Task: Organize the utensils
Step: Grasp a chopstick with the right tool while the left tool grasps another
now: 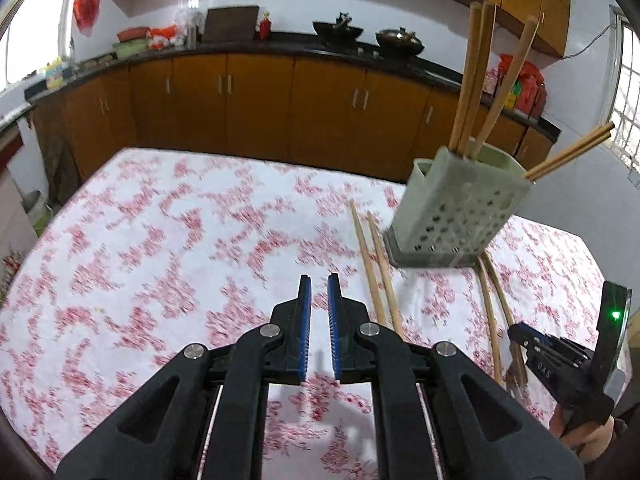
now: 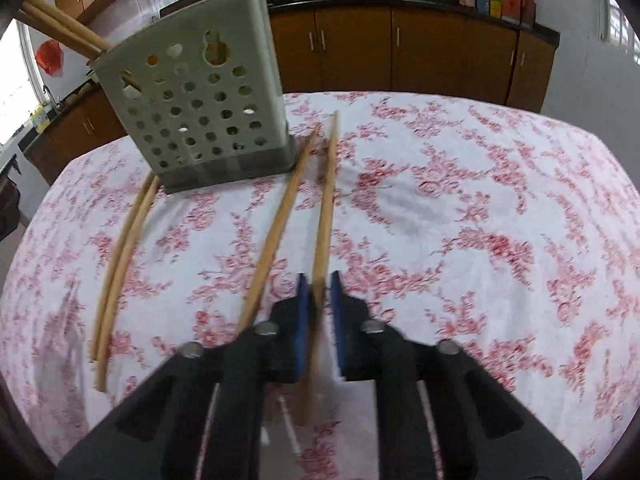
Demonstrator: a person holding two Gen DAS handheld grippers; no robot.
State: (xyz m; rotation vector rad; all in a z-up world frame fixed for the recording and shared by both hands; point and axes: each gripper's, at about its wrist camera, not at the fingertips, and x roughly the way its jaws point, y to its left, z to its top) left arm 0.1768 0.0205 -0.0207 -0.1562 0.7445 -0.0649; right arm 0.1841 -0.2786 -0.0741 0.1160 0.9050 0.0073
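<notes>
The green holder (image 2: 192, 112), full of round holes, stands on the table with the red-flowered cloth (image 2: 460, 200), and it's the thing to steer by here. A few chopsticks (image 1: 476, 80) already stick up out of it, and two more (image 1: 572, 156) lean out over its rim. Two chopsticks (image 2: 124, 256) lie on the cloth starting at the holder's near left corner, and another one (image 2: 280, 224) runs toward the camera from its right corner. Just beside that one is the chopstick (image 2: 326, 216) the right gripper (image 2: 319, 280) is at: the stick sits in the gap between the blue pads, but with the blur I can't tell if they're actually squeezing it. The left gripper (image 1: 319, 282) hangs over bare cloth to the left of the holder, pads a little apart and nothing between them.
</notes>
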